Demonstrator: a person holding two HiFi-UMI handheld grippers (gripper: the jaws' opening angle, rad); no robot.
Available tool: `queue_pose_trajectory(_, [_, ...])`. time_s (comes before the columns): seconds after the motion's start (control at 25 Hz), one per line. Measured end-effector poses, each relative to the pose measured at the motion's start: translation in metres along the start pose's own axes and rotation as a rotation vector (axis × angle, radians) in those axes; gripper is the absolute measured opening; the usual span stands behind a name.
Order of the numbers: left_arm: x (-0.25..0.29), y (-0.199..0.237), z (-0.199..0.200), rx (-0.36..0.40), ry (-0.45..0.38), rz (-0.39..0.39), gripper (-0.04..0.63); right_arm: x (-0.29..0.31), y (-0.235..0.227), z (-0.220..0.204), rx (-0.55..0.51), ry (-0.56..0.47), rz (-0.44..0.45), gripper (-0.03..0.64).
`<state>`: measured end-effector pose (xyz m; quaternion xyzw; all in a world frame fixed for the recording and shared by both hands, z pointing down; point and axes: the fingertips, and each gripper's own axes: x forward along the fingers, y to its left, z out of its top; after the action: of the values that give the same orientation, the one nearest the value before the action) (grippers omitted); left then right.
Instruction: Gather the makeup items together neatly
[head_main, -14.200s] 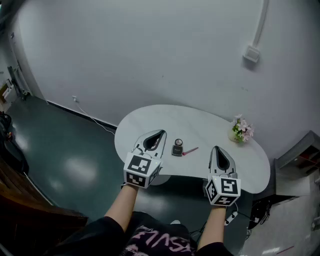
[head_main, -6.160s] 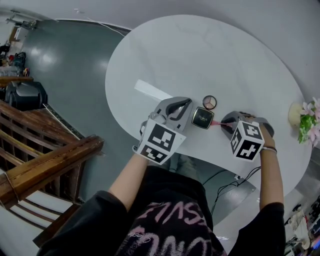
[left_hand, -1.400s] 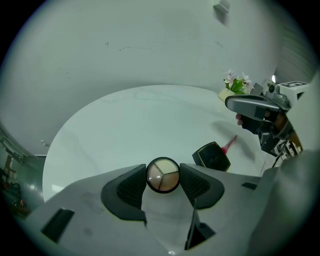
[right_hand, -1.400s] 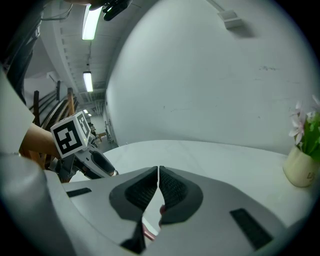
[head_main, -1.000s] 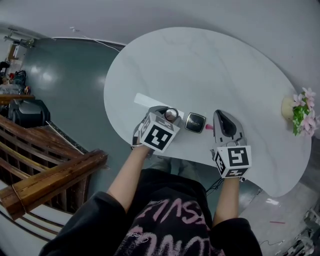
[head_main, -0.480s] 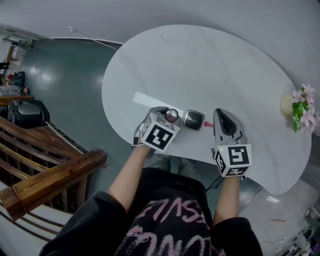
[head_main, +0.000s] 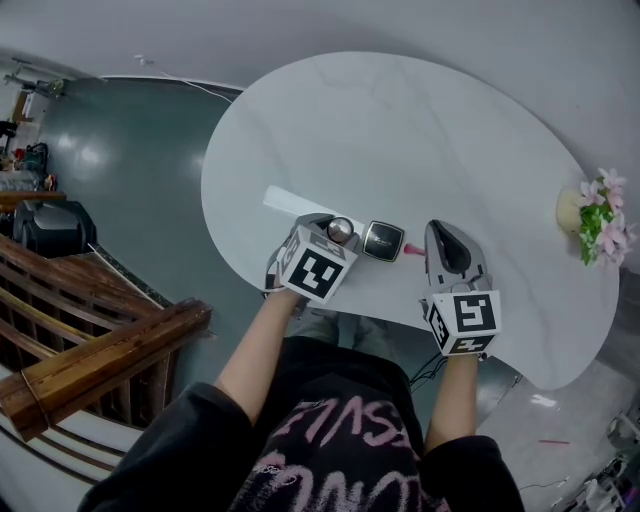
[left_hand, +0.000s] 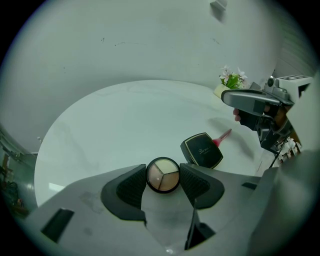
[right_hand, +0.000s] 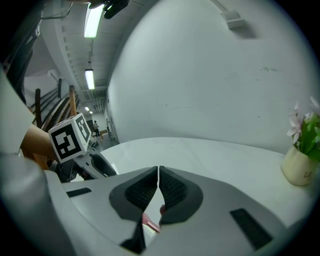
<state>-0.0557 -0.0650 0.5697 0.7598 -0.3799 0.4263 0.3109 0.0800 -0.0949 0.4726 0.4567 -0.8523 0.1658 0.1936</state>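
Note:
My left gripper is shut on a round black eyeshadow compact; its pan of three beige shades faces up, just above the white table. A square black compact lies on the table just right of it, also in the left gripper view. A pink stick-like item lies past its right corner. My right gripper hovers right of the pink item, jaws shut with nothing between them. A bit of pink shows under its jaws.
A small cream vase of pink flowers stands near the table's far right edge. A pale strip lies on the table left of my left gripper. The near table edge runs just below both grippers. A wooden railing is down left.
The round compact lay on the table six seconds ago and now sits in my left jaws. Over the last second both grippers have stayed almost still.

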Motion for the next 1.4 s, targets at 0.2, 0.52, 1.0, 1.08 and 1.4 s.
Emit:
queue_pose_trajectory(0.2, [0.000, -0.001, 0.001, 0.006, -0.002, -0.009, 0.216, 0.000, -0.002, -0.001, 0.000, 0.002, 0.001, 0.068])
queue_pose_trajectory(0.52, [-0.003, -0.003, -0.001, 0.019, -0.005, -0.011, 0.216, -0.002, -0.003, 0.001, -0.016, -0.002, 0.004, 0.067])
queue_pose_trajectory(1.0, [-0.025, -0.004, 0.016, -0.023, -0.098, 0.009, 0.216, -0.012, -0.006, 0.014, -0.025, -0.028, -0.005, 0.068])
queue_pose_trajectory(1.08, [-0.029, -0.003, 0.021, -0.030, -0.115, 0.014, 0.215, -0.013, -0.006, 0.016, -0.027, -0.031, -0.006, 0.067])
queue_pose_trajectory(1.4, [-0.043, 0.000, 0.039, -0.024, -0.186, 0.074, 0.100, -0.021, -0.008, 0.026, -0.030, -0.042, -0.017, 0.067])
